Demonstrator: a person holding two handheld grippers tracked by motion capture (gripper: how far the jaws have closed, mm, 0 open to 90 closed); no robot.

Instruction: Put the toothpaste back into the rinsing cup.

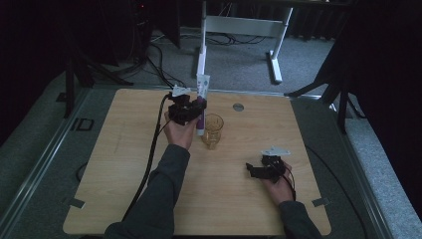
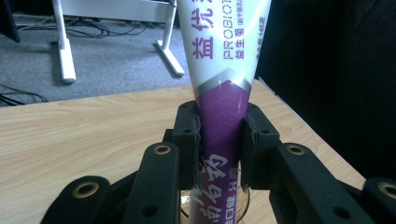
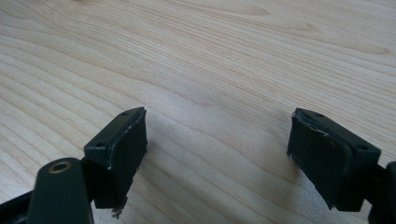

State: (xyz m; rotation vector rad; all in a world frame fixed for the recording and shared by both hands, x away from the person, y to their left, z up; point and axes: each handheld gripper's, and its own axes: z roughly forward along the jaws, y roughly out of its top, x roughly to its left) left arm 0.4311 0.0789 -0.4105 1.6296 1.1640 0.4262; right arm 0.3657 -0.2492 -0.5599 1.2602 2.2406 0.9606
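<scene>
I work over a pale wooden table [image 1: 124,164] with rounded corners, and a small round grey disc [image 1: 238,106] is set into its far edge. Beyond it, grey carpet [image 1: 239,69] carries a white desk frame [image 1: 239,25] on two feet, with black cables [image 1: 159,59] trailing across the floor to the left.

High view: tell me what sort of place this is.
Likely a lab or recording studio: a wooden table ringed by dark curtains, cables on grey carpet, and a white desk frame behind.
</scene>
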